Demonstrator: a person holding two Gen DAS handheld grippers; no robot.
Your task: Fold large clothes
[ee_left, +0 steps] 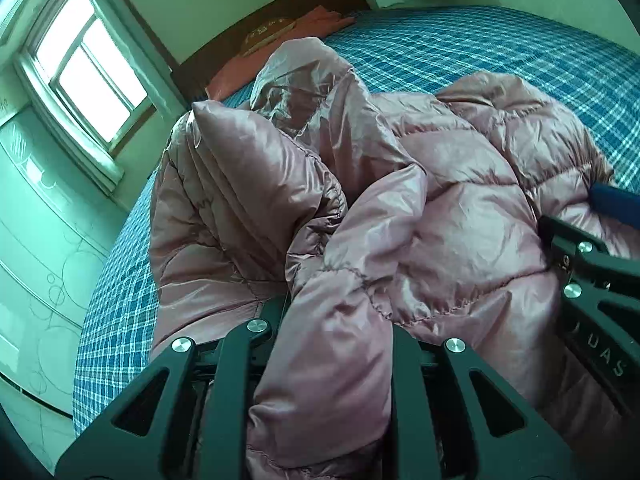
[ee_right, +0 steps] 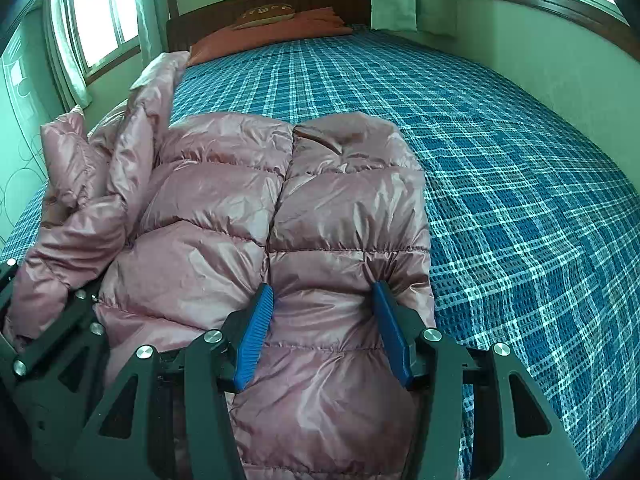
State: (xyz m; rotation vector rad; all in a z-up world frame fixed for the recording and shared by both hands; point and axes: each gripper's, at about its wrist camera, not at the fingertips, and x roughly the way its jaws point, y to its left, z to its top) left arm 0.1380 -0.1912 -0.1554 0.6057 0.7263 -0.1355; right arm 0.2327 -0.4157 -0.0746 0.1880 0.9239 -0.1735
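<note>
My pink puffer jacket (ee_right: pixel 280 216) lies rumpled on the blue plaid bed (ee_right: pixel 500 168), shiny and quilted, its hood (ee_left: pixel 304 80) bunched toward the headboard (ee_right: pixel 272 0). My left tongs (ee_left: pixel 336 340) pinch a fold of it; my right tongs (ee_right: pixel 324 328) straddle its padded edge (fabric bulging between the blue pads (ee_right: pixel 256 340)). An orange pillow (ee_right: pixel 272 28) sits beyond the jacket.

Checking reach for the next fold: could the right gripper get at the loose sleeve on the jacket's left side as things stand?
Probably not directly. The right gripper has jacket bulk between its blue fingers, and the left gripper sits between it and the sleeve. It would likely need to let go and cross over first.
</note>
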